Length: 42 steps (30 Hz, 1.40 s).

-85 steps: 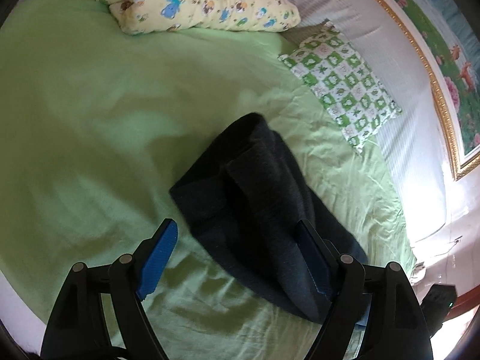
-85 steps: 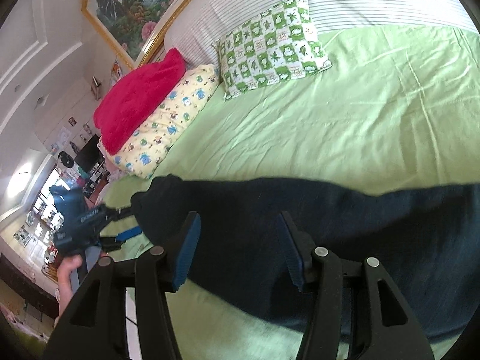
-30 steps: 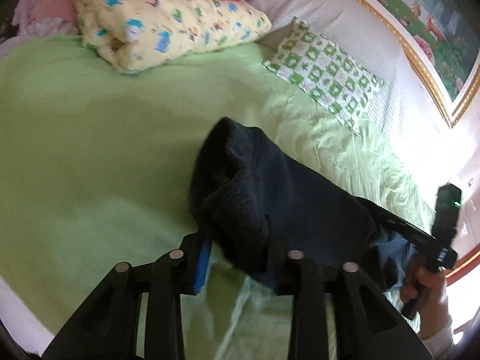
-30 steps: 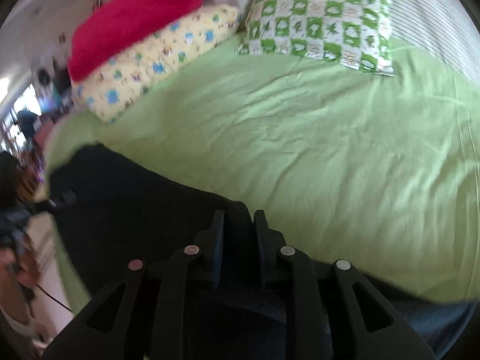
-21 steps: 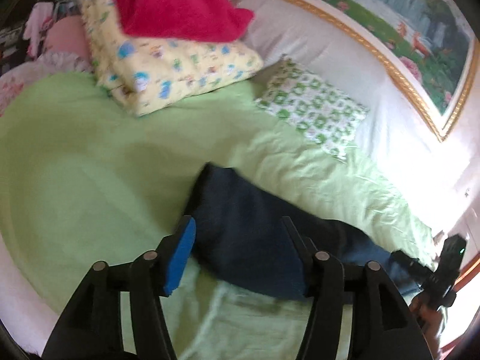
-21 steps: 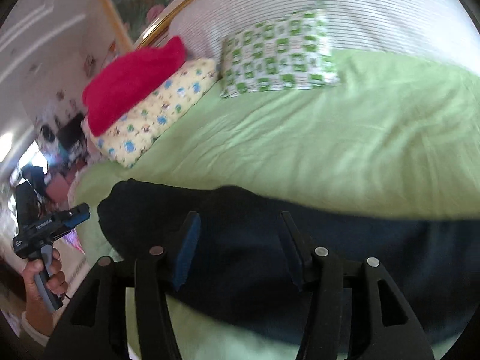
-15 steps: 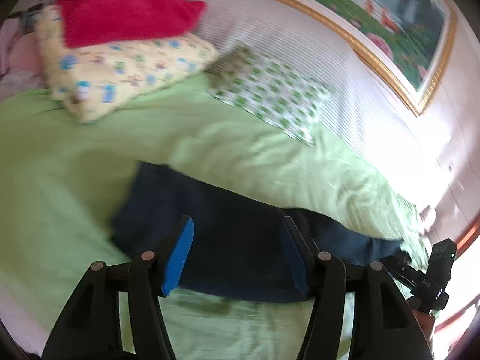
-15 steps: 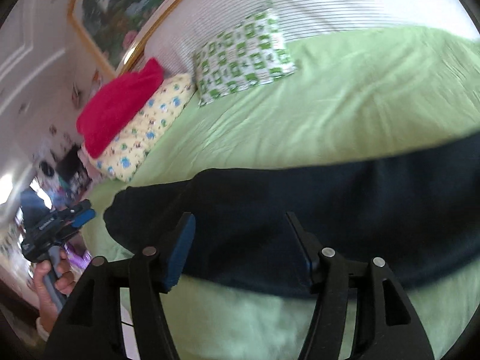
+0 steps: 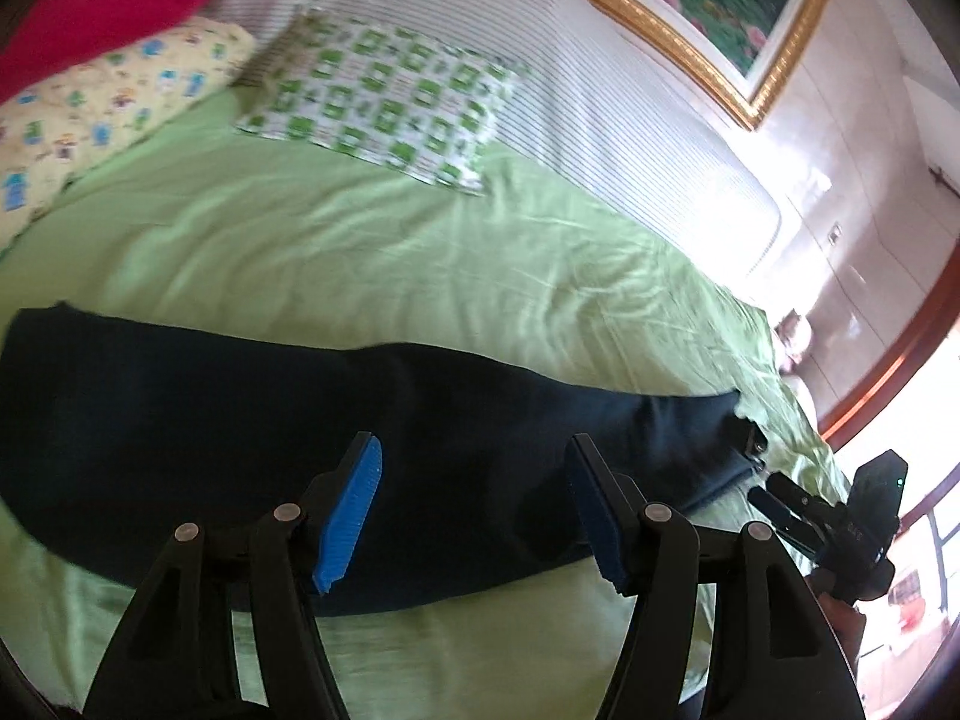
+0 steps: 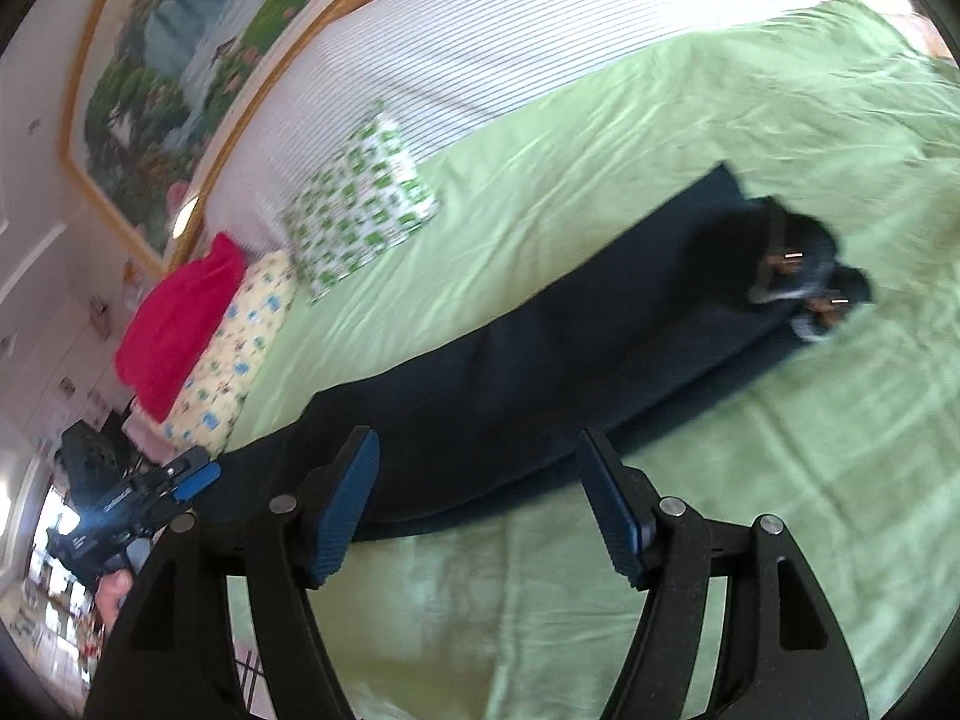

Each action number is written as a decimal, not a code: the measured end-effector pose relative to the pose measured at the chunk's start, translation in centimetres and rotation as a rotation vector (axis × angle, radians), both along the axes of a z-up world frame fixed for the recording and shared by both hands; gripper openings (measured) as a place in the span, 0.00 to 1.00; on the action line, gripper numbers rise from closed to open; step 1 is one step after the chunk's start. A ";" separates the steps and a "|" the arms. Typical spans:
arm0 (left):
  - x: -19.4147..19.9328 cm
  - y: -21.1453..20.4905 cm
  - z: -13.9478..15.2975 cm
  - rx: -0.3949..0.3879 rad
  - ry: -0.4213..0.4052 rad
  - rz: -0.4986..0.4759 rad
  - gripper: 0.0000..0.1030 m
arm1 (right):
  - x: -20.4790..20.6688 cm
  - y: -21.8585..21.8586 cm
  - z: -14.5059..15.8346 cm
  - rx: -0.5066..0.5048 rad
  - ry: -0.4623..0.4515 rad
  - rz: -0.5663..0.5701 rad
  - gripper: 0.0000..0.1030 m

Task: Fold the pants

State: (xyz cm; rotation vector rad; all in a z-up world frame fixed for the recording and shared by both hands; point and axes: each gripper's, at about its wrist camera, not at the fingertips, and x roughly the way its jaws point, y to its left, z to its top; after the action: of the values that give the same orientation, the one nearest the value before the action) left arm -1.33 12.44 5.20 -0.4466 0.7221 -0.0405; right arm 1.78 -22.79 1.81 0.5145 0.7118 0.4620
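Note:
Dark navy pants (image 9: pixel 252 414) lie stretched out in a long band across the green bed sheet (image 9: pixel 360 252). In the right wrist view the pants (image 10: pixel 540 354) run from lower left up to the waistband with metal buttons (image 10: pixel 798 276) at the right. My left gripper (image 9: pixel 474 510) is open and empty, hovering above the middle of the pants. My right gripper (image 10: pixel 480 504) is open and empty, above the near edge of the pants. The right gripper also shows in the left wrist view (image 9: pixel 780 510), beside the waistband end. The left gripper shows in the right wrist view (image 10: pixel 192 480), by the leg end.
A green-checked pillow (image 9: pixel 384 102), a yellow patterned pillow (image 9: pixel 96 114) and a red blanket (image 9: pixel 102 6) lie at the head of the bed. A striped white headboard (image 9: pixel 540 78) and a gold-framed painting (image 9: pixel 708 6) stand behind. The bed's edge runs along the bottom.
Both grippers were shut on the bunched pants a second ago. They have opened and let go. The pants now lie spread out long, and both grippers have drawn back above them.

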 end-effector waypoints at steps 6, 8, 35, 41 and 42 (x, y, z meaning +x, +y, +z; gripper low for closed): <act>2.2 -3.2 0.3 0.019 0.014 -0.090 0.65 | -0.2 -2.5 -0.1 0.010 0.007 -0.080 0.67; 2.8 -4.2 0.6 0.014 0.009 -0.117 0.66 | -0.2 -3.1 -0.2 0.017 0.012 -0.099 0.67; 18.4 -19.6 -1.3 0.199 0.182 -0.587 0.71 | 2.8 -9.5 -2.8 0.121 0.106 -0.317 0.67; 23.6 -24.0 -2.5 0.180 0.259 -0.769 0.71 | 3.8 -10.5 -3.2 0.173 0.105 -0.350 0.60; 24.8 -24.9 -2.9 0.180 0.280 -0.800 0.71 | 4.0 -10.7 -3.4 0.177 0.108 -0.352 0.59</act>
State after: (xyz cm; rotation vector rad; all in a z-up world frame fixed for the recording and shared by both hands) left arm 23.50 -12.42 2.27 0.0349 1.1345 -0.6697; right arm 5.81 -33.47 -1.57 0.8195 0.6695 0.1679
